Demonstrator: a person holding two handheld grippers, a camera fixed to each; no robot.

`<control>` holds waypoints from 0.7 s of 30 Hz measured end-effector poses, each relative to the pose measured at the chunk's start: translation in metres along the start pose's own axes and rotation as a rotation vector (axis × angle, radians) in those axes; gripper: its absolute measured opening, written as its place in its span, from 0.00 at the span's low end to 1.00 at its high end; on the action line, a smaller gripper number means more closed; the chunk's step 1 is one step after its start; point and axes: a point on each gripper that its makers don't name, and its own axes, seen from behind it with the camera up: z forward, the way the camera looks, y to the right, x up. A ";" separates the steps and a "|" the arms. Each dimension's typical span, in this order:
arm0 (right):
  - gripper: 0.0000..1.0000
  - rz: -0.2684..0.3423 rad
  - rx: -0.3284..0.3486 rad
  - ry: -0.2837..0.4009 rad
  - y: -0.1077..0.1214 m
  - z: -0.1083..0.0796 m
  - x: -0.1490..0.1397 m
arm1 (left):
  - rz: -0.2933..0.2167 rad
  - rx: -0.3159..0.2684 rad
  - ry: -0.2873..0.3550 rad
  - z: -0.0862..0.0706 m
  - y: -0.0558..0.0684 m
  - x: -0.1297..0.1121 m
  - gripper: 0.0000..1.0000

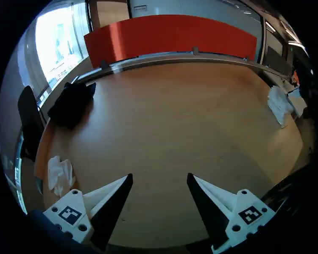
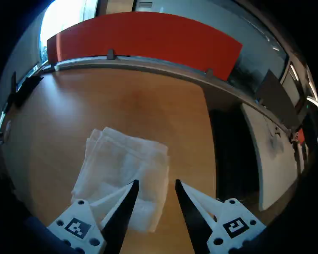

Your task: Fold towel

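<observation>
**Right gripper view.** My right claw (image 2: 156, 183) hangs over the wooden table (image 2: 116, 101). The white towel (image 2: 125, 165) lies flat beneath it, mostly to the left of the gap between my fingers. One finger (image 2: 123, 207) crosses the cloth in the picture, and the other stands over bare wood (I cannot tell whether the first one touches the cloth).

The towel is folded into a stacked rectangle. Its long axis runs away from me, roughly along my fingers and leaning a little to the left. The layered edges show at its far left corner. The jaws stand moderately apart and grip nothing.

**Left gripper view.** My left claw (image 1: 159, 175) is spread wide over bare tabletop, released, with nothing between the fingers. White cloth (image 1: 280, 103) lies well apart at the table's far right edge. A black bag (image 1: 72, 103) sits at the far left and a crumpled white rag (image 1: 59, 173) at the near left. A red partition (image 1: 171, 36) stands behind the table.
</observation>
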 end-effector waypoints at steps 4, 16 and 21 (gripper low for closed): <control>0.65 0.000 0.015 0.004 0.002 0.011 0.012 | -0.007 0.010 -0.007 0.001 0.001 0.000 0.95; 0.39 0.013 0.057 -0.010 0.000 0.032 0.017 | -0.018 0.025 -0.020 0.000 0.006 -0.001 0.95; 0.23 0.011 0.062 -0.014 0.000 0.035 0.015 | -0.018 0.027 -0.023 0.000 0.007 -0.003 0.95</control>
